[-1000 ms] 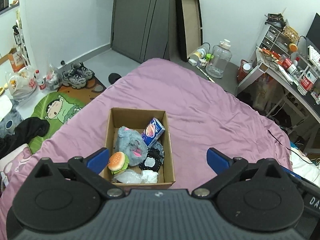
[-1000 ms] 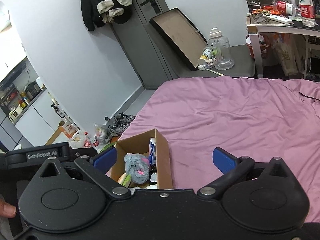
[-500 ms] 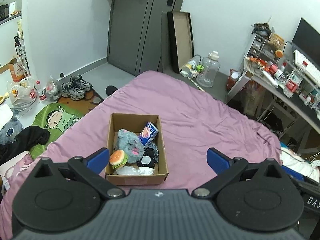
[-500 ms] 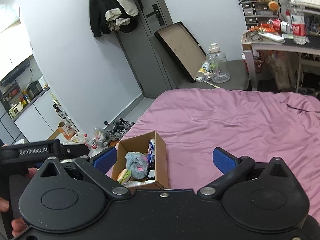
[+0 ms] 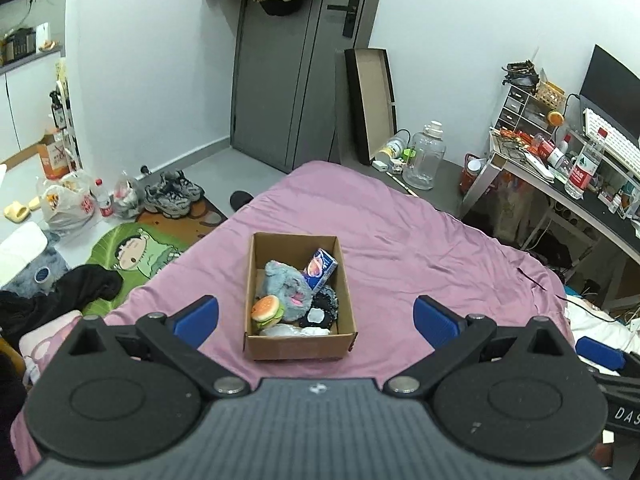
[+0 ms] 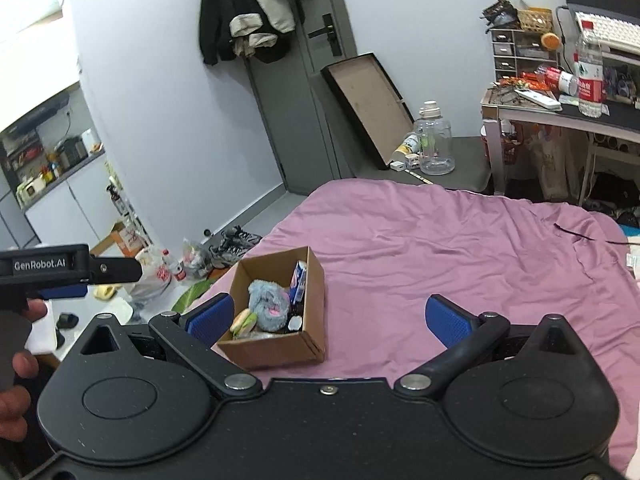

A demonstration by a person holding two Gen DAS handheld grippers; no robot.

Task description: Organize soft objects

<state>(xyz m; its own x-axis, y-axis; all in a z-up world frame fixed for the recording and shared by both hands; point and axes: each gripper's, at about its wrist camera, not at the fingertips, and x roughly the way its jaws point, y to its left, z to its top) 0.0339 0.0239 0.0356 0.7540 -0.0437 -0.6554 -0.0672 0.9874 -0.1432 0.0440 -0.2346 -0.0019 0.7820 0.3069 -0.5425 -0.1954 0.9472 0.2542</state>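
Observation:
A brown cardboard box (image 5: 298, 346) sits on the purple bed (image 5: 400, 248). It holds a grey plush toy (image 5: 282, 286), a burger toy (image 5: 266, 310), a blue and pink carton (image 5: 320, 270), a black lacy item (image 5: 320, 308) and crumpled clear plastic (image 5: 292, 330). My left gripper (image 5: 316, 316) is open and empty, raised above and behind the box. My right gripper (image 6: 328, 316) is open and empty, to the right of the box (image 6: 276, 346), where the plush (image 6: 268, 304) and burger (image 6: 244, 322) also show.
The floor left of the bed has a green cartoon mat (image 5: 132, 252), shoes (image 5: 172, 196), bags and dark clothes. A desk (image 5: 568, 196) with bottles stands at the right. A water jug (image 5: 424, 162) and a leaning tray (image 5: 370, 100) are beyond the bed.
Both grippers have pulled back and up from the box, so it looks smaller and farther. Both stay open and empty. The box contents have not moved.

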